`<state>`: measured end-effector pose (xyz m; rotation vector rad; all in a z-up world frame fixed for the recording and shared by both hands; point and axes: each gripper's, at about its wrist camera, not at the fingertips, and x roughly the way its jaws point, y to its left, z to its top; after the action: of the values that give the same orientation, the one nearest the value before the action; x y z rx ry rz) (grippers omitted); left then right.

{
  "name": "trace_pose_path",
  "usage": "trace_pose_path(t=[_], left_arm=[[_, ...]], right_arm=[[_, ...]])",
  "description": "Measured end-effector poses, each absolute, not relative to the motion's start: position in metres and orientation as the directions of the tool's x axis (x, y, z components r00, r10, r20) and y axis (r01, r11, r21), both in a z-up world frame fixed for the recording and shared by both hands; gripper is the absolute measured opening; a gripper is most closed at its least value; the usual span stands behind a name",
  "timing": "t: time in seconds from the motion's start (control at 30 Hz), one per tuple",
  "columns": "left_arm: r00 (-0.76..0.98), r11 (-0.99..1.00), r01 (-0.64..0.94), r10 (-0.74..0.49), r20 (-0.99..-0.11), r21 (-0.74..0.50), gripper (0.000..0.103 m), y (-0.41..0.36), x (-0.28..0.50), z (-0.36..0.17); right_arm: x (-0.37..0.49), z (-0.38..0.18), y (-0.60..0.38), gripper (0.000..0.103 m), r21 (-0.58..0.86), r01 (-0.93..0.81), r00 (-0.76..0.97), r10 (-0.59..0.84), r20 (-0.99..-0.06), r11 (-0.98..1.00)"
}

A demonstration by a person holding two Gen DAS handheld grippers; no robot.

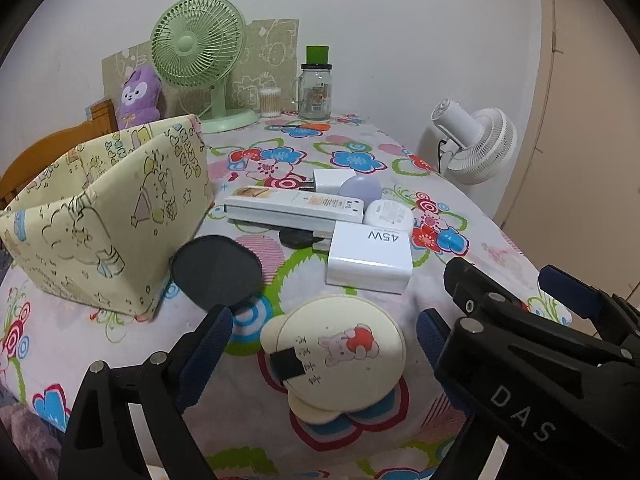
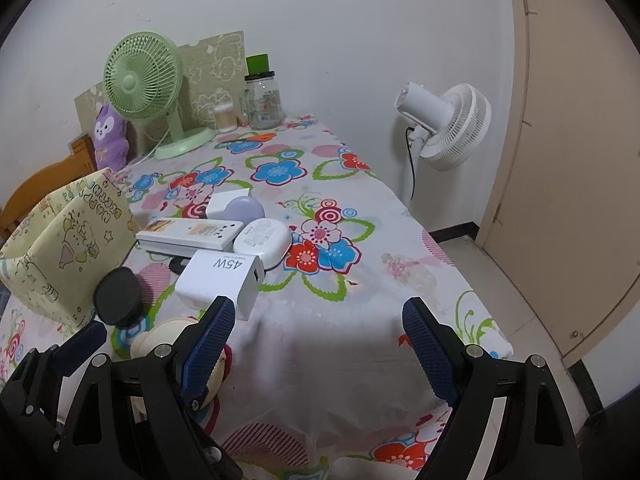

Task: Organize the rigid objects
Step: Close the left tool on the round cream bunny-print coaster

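Long white box [image 1: 296, 204] lies flat mid-bench [image 2: 360, 300], long axis left-right. Beside it: one 45W charger [image 1: 370, 258], one black disc [image 1: 216, 270], one cream round mirror [image 1: 334, 354]. Left gripper [image 1: 324, 336] fingers apart, straddling mirror; right gripper [image 2: 316, 328] fingers apart, empty.

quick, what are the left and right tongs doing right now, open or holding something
Left tongs: open, empty, straddling the cream bear-shaped mirror without gripping it.
Right tongs: open, empty, over the floral tablecloth.
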<state>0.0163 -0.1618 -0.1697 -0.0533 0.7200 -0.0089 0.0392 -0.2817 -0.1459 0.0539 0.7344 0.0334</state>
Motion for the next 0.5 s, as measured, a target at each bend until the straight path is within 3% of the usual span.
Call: trace_pose_path(t=[0.43,0.5], left_arm=[[0.736,0.999,-0.043,0.020,-0.677,-0.018,0.095,-0.174,0.015,-0.194],[0.738,0.998,-0.050,0.018,-0.675,-0.029,0.091,-0.172,0.016,-0.194]], right_arm=[[0.039,-0.160,-0.282,0.088,0.074,-0.025,0.718,0.069,-0.693,0.997],[0.040,-0.162,-0.282,0.088,0.081,-0.028,0.715,0.076,-0.695,0.996]])
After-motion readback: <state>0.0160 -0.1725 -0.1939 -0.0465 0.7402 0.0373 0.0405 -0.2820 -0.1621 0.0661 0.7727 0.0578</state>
